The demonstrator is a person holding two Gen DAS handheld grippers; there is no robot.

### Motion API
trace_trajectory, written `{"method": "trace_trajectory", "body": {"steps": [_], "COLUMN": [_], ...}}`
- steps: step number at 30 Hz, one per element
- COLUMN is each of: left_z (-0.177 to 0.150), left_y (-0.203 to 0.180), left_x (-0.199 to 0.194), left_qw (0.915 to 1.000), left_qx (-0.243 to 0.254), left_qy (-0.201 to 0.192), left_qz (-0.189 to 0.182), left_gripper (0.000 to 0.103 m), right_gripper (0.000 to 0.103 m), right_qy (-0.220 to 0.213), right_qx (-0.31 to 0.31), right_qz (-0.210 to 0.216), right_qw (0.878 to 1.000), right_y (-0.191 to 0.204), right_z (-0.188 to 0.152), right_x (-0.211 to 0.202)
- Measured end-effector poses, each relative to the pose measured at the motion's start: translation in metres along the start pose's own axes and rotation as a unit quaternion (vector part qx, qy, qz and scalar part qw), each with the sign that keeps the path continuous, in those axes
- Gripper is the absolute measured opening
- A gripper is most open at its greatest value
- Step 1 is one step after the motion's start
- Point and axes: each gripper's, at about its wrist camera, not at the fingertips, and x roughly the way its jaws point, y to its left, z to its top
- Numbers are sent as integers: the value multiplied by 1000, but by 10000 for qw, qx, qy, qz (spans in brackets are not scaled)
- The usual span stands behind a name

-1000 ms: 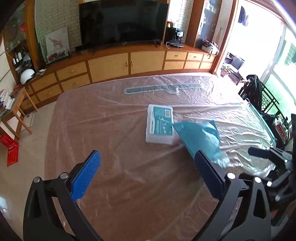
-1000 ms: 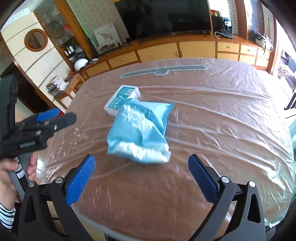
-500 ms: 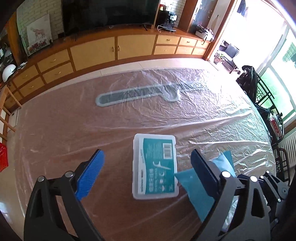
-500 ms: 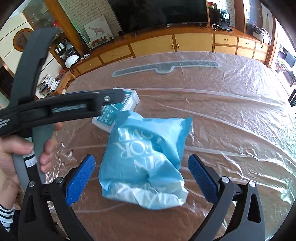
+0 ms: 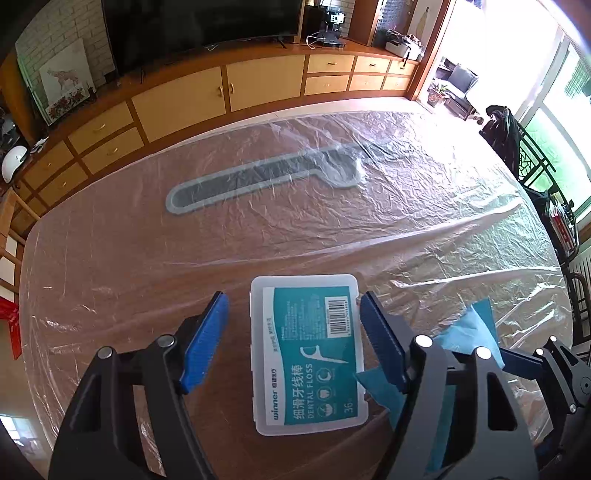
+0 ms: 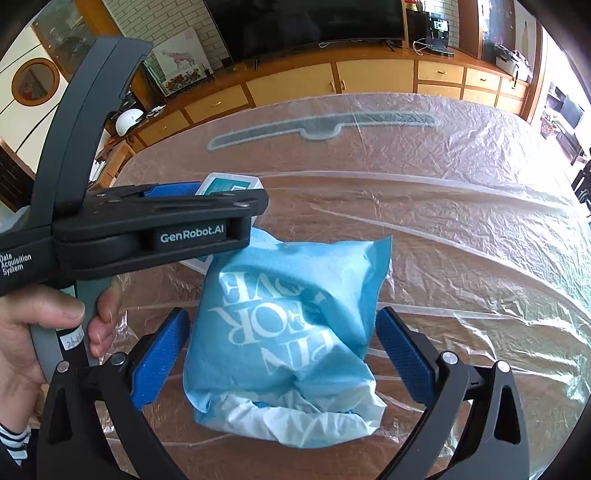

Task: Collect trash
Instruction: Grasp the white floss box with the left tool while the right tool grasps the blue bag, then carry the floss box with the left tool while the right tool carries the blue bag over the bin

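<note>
Left claw point(image 5: 293, 332): spread wide, its blue pads on either side of the dental floss box; a gap shows on the left side, while the right pad sits just at the box's upper right corner, and contact cannot be told.
Dental floss box point(image 5: 308, 350): clear plastic case with a teal label and barcode, lying flat on the surface in the lower middle of the left wrist frame; in the right wrist frame only its far end point(image 6: 229, 182) peeks out above the left tool's body, left of centre.
Right claw point(image 6: 280, 354): spread wide, blue pads on either side of the blue bag, a narrow gap visible on each side.
Blue bag point(image 6: 291, 332): crumpled light blue pouch with white lettering and a white torn end toward the camera, in the lower middle of the right wrist frame; in the left wrist frame it shows at lower right point(image 5: 476, 332), its corner touching the box's right edge.
Left hand point(image 6: 33, 332): at the lower left of the right wrist frame, wrapped around the left tool's handle, a striped sleeve at the wrist.
Surface point(image 5: 147, 258): brown, covered with wrinkled clear plastic film.
Grey shape under the film point(image 5: 258, 181): long, knife-like outline toward the upper middle.
Background: wooden cabinets point(image 5: 221, 96) and a dark television point(image 5: 199, 26) along the top.
</note>
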Motion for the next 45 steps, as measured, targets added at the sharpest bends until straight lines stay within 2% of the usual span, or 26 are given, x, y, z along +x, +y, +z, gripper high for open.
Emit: {"method": "trace_trajectory", "body": {"steps": [2, 6, 12, 19, 28, 39, 45], "left_z": [0, 2, 1, -4, -11, -32, -49], "left_y": [3, 4, 7, 9, 6, 0, -5], "left_x": [1, 2, 2, -3, -20, -50, -68], "left_qw": [10000, 10000, 9999, 9998, 9992, 9975, 9952], "left_qx": [-52, -26, -45, -73, -125, -288, -331], "left_qy": [10, -31, -98, -183, -350, -642, -920], "left_qz": [-17, 21, 29, 79, 109, 31, 44], "left_gripper": [71, 59, 58, 58, 57, 57, 56], "right_gripper": [98, 83, 70, 67, 67, 65, 65], "right_qy": [25, 96, 18, -23, -289, -375, -380], "right_qx": [64, 66, 156, 294, 229, 273, 353], "right_qz": [12, -11, 107, 233, 211, 304, 641], "right_qw": [10000, 9999, 9998, 9993, 9991, 9985, 9966], "right_y": [-1, 0, -5, -21, -36, -49, -54], "right_z": [0, 0, -4, -13, -17, -18, -22], "right_x": [2, 9, 3, -14, -45, -55, -60]}}
